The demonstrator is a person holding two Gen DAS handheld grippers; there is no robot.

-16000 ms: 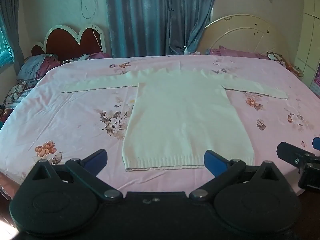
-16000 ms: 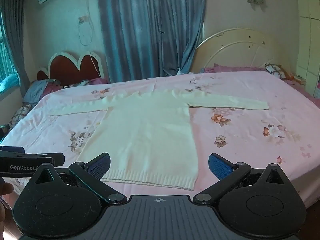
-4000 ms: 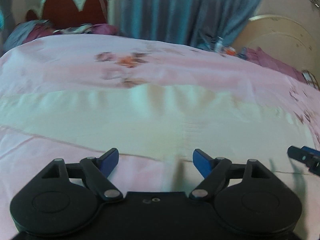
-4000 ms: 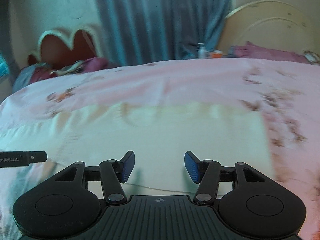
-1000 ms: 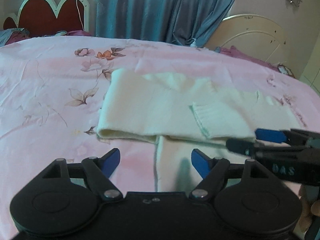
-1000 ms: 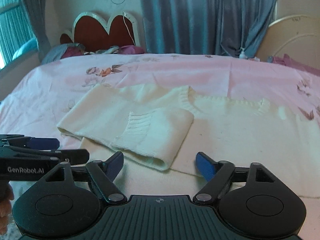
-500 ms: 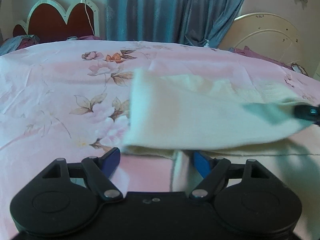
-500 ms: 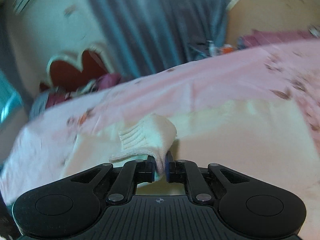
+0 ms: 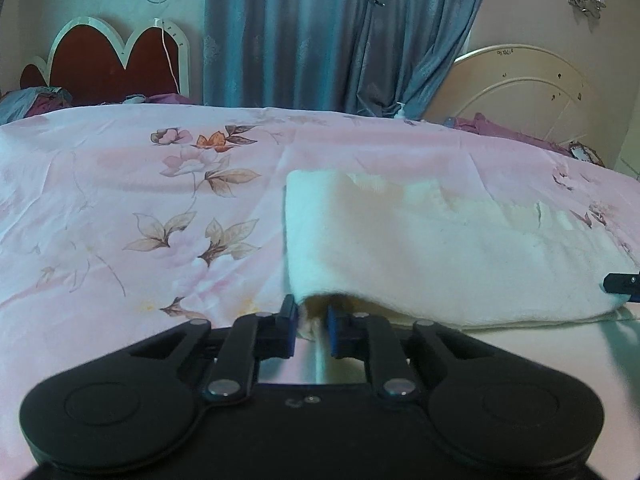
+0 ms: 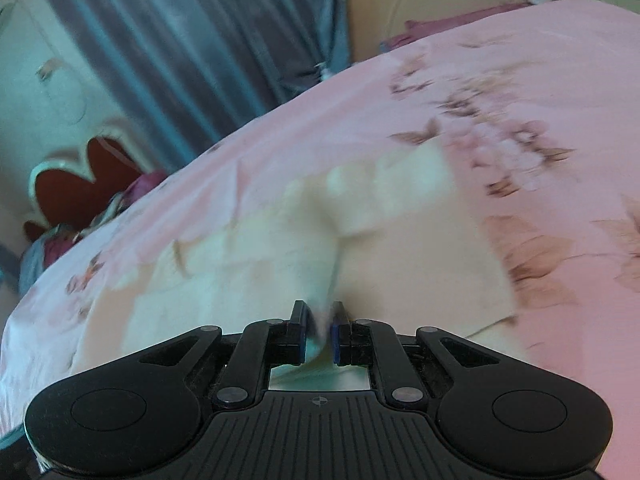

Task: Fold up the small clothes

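Observation:
A cream knit sweater point(image 9: 440, 248) lies on the pink floral bed, its sleeve folded over the body. My left gripper point(image 9: 312, 326) sits at the near left corner of that fold. Its jaws are closing, and the blue pads pinch the cloth edge between them. In the right wrist view, which is tilted and blurred, my right gripper point(image 10: 320, 332) is shut on a raised strip of the sweater point(image 10: 260, 264). The cloth rises from the jaws in a ridge. The tip of the right gripper point(image 9: 622, 282) shows at the right edge of the left wrist view.
The pink floral sheet point(image 9: 120, 200) spreads wide to the left of the sweater. A red heart-shaped headboard point(image 9: 112, 64), blue curtains point(image 9: 320, 32) and a cream round headboard point(image 9: 520, 92) stand behind the bed. Pillows lie at the far left.
The left jaws went from wide open to closed on the fold's near corner. The right gripper shut on the sleeve cuff, rolled, and carried it sideways across the sweater's body.

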